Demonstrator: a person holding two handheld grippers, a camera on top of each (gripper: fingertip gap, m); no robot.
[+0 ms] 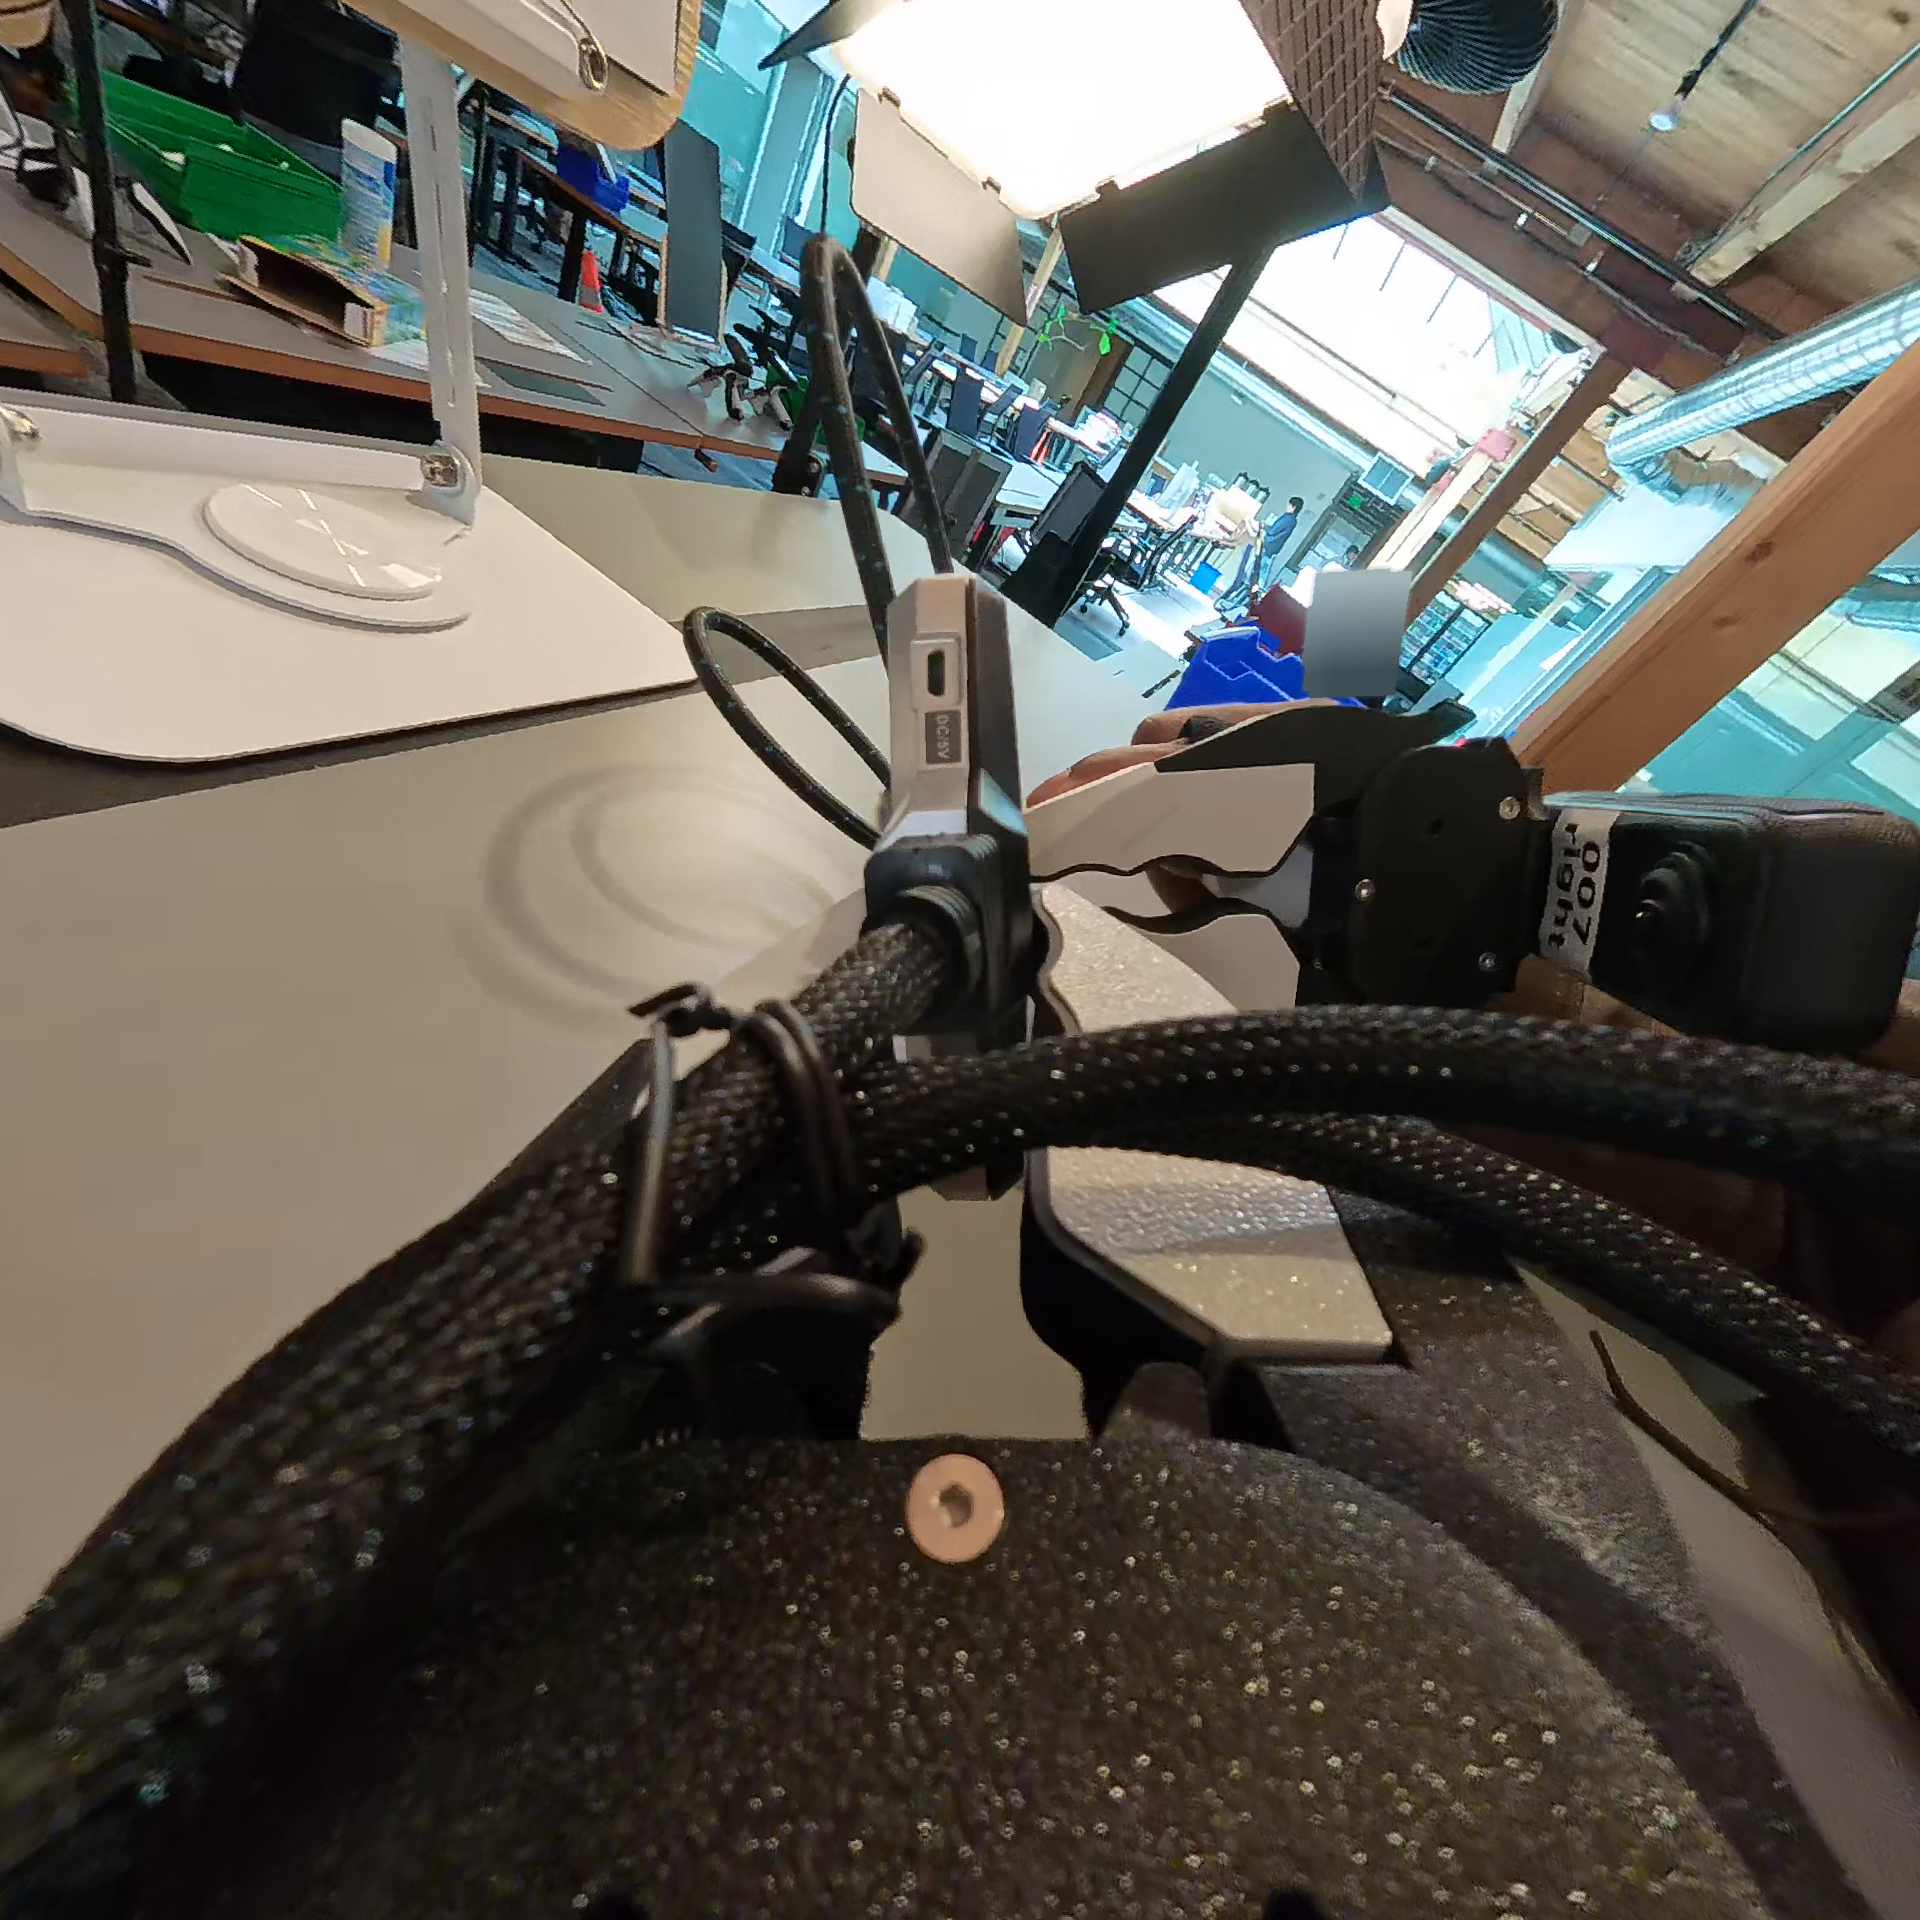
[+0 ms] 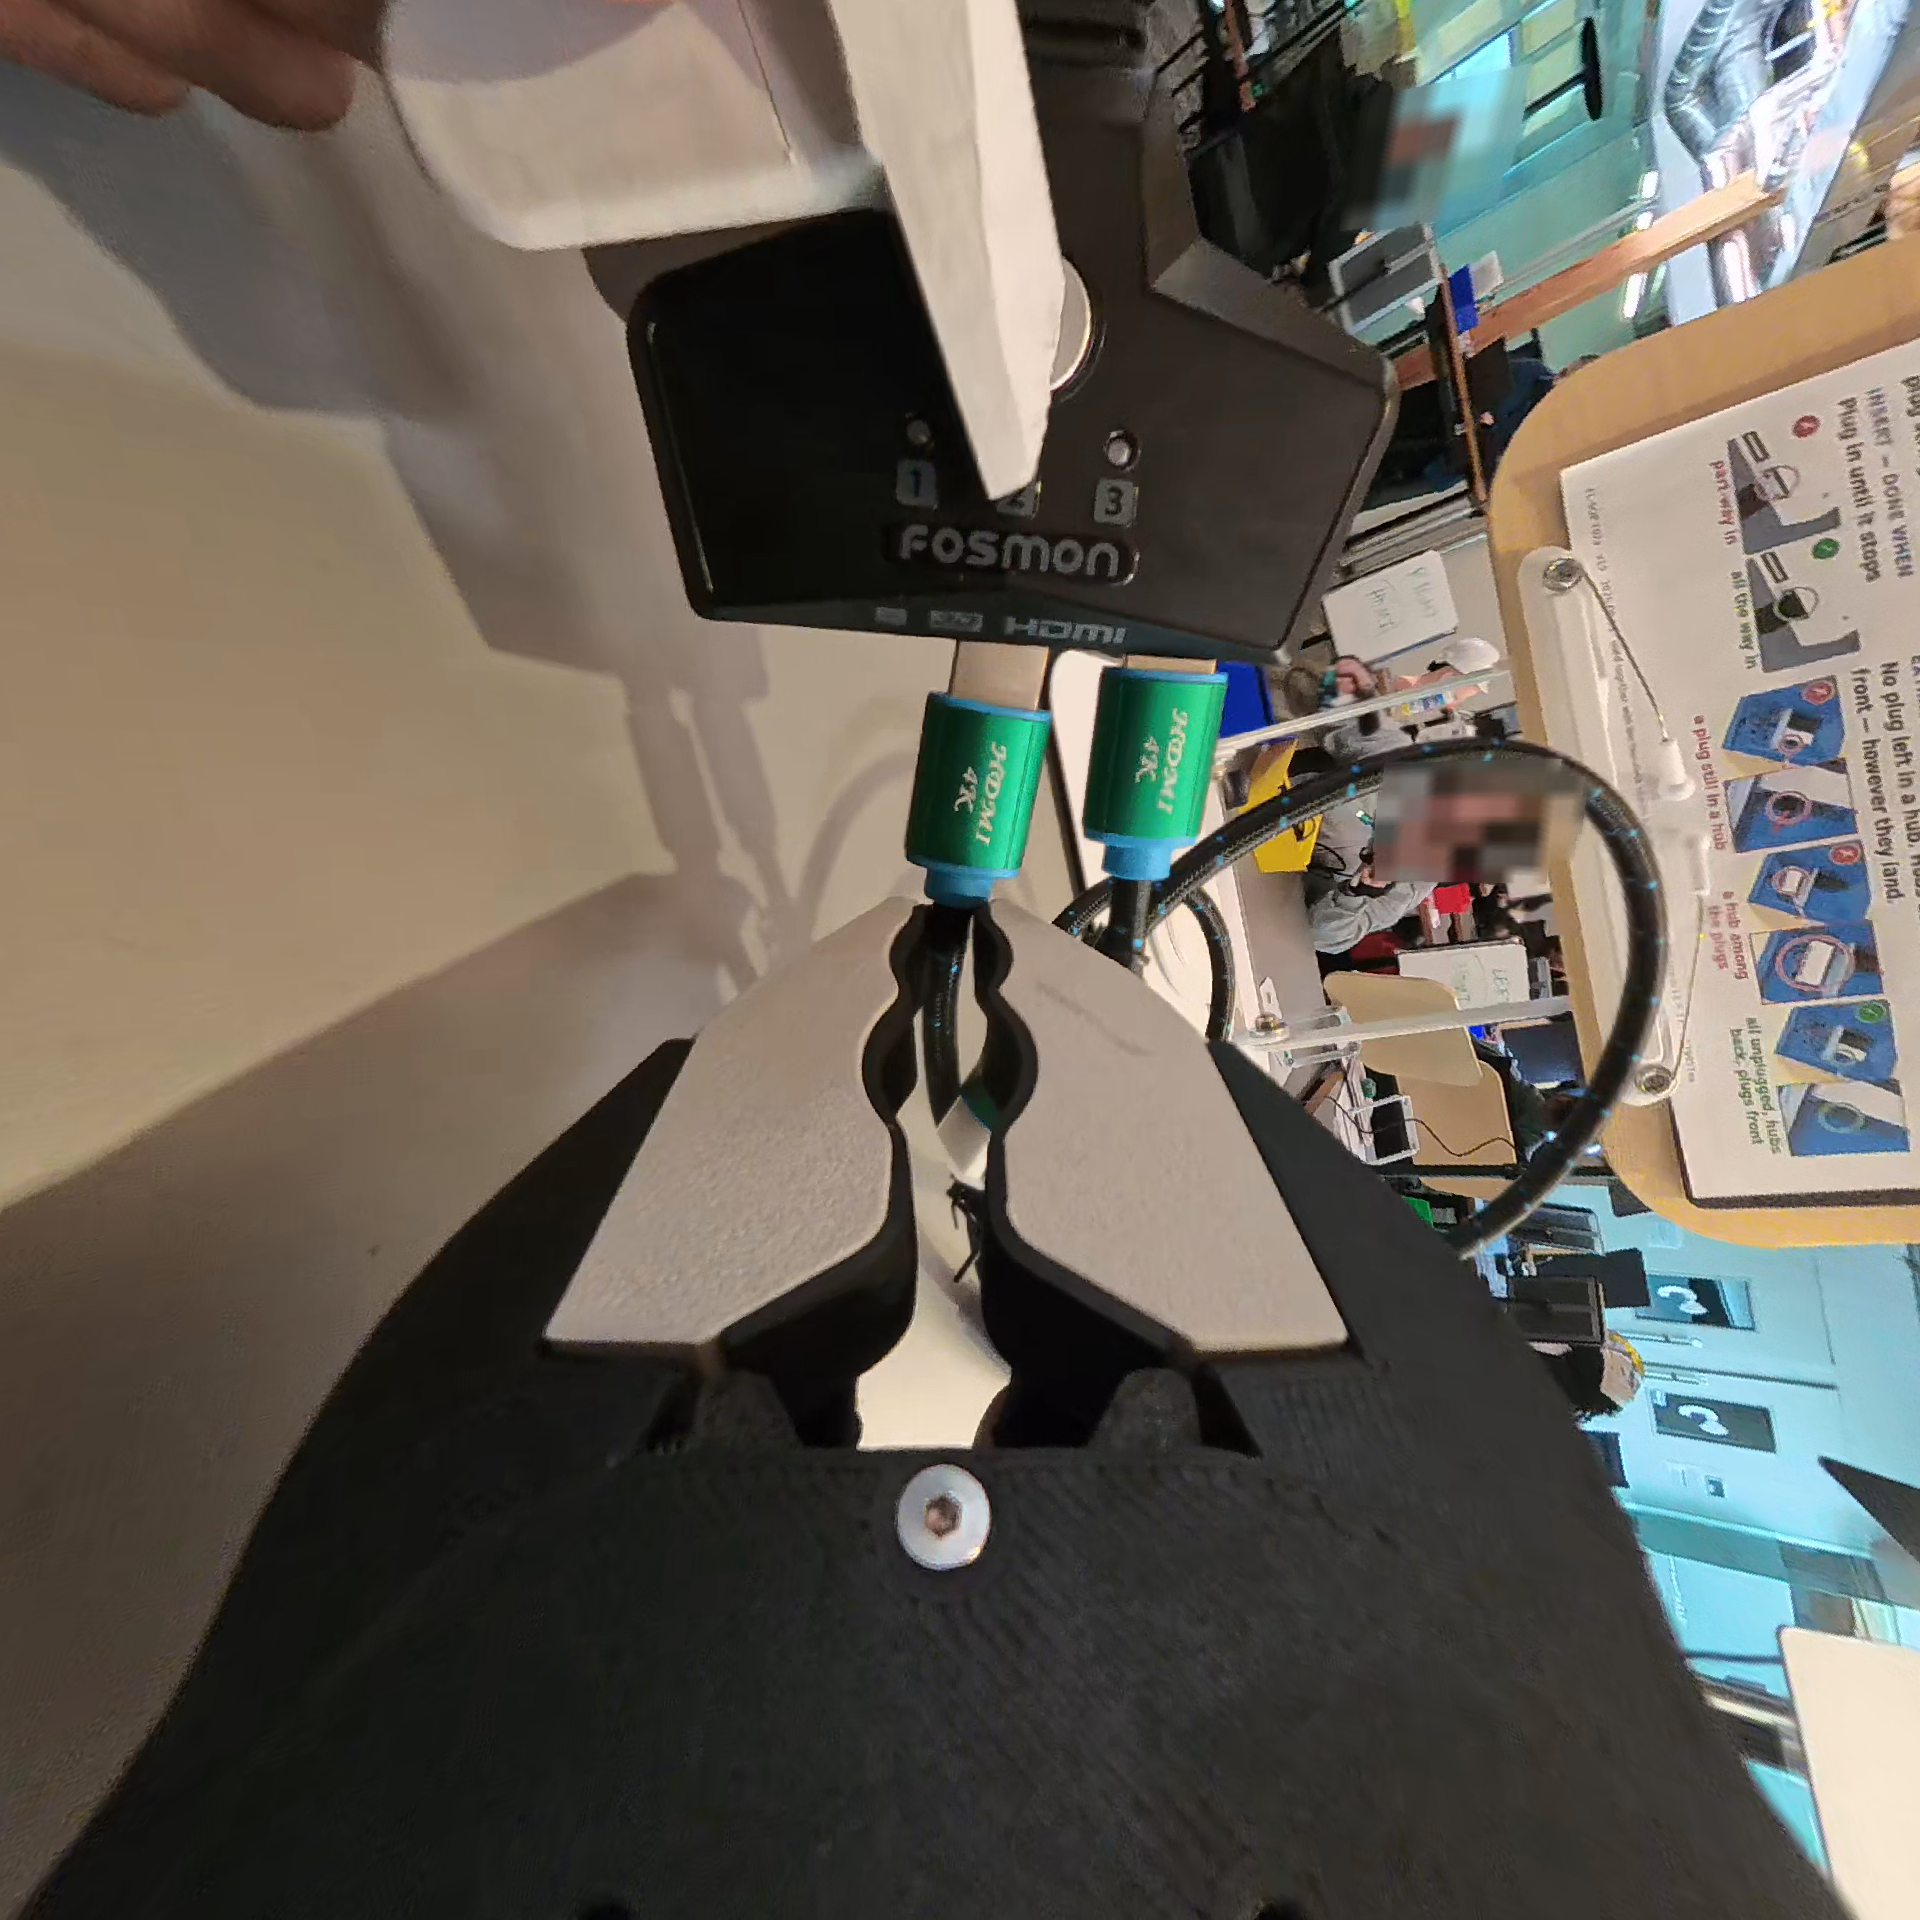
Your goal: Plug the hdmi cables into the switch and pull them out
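Right tool point(image 2: 951, 925) clamped on braided cable point(image 2: 940, 997) below green plug point(image 2: 971, 795), left tool point(image 1: 997, 997) gripping black hub point(image 2: 997, 416).

Far left I see a white stand base point(image 1: 332, 561) on the grey table point(image 1: 312, 987). Behind it are green bins point(image 1: 229, 166), a wipes canister point(image 1: 369, 187) and a cardboard box point(image 1: 312, 291). A light panel point(image 1: 1039, 94) hangs overhead. Right side has a wooden post point(image 1: 1714, 582), a blue bin point(image 1: 1236, 675) and an instruction board point(image 2: 1766, 779).

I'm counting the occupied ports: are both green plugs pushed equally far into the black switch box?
No: the left green plug shows more bare metal below the black switch box than the right green plug.
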